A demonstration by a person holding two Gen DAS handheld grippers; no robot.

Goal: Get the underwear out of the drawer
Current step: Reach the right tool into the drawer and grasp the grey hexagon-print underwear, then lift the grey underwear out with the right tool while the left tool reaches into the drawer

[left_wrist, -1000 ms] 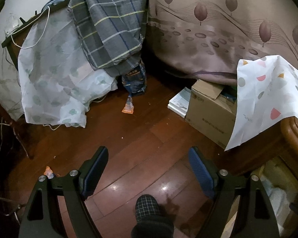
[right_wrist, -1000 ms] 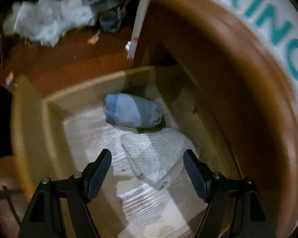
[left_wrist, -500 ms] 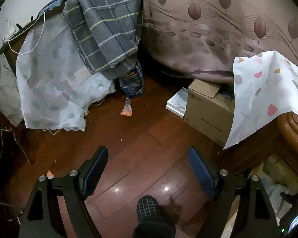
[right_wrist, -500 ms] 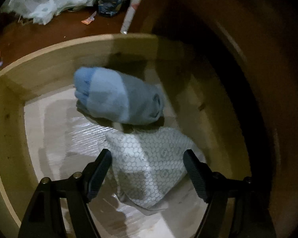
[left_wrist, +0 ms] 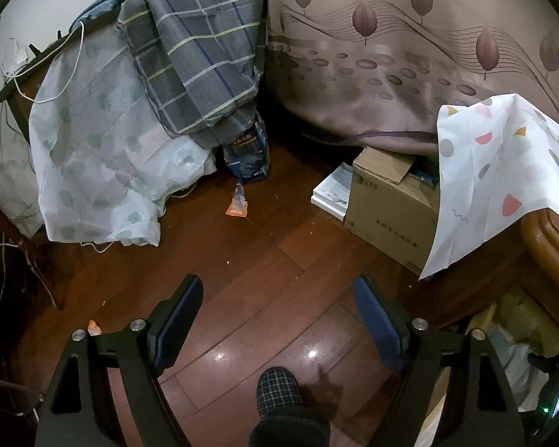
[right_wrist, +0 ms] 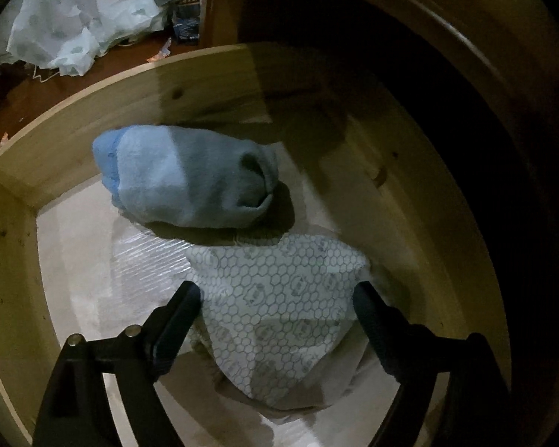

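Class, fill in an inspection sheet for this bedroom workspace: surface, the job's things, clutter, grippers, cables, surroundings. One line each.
Surface: pale lined drawer, open.
Job's things: hexagon-print underwear lying flat; blue rolled garment behind it.
Clutter: cardboard box, orange wrapper on the wooden floor.
Grippers: right gripper jaws opening, astride the underwear, not pressing; left gripper open, holding nothing.
Cables: white cable over draped furniture.
Surroundings: plaid fabric, leaf-print bedcover.

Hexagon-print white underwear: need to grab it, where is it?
Right wrist view: folded hexagon-print white underwear lies on the wooden drawer floor, just below the rolled blue-grey socks.
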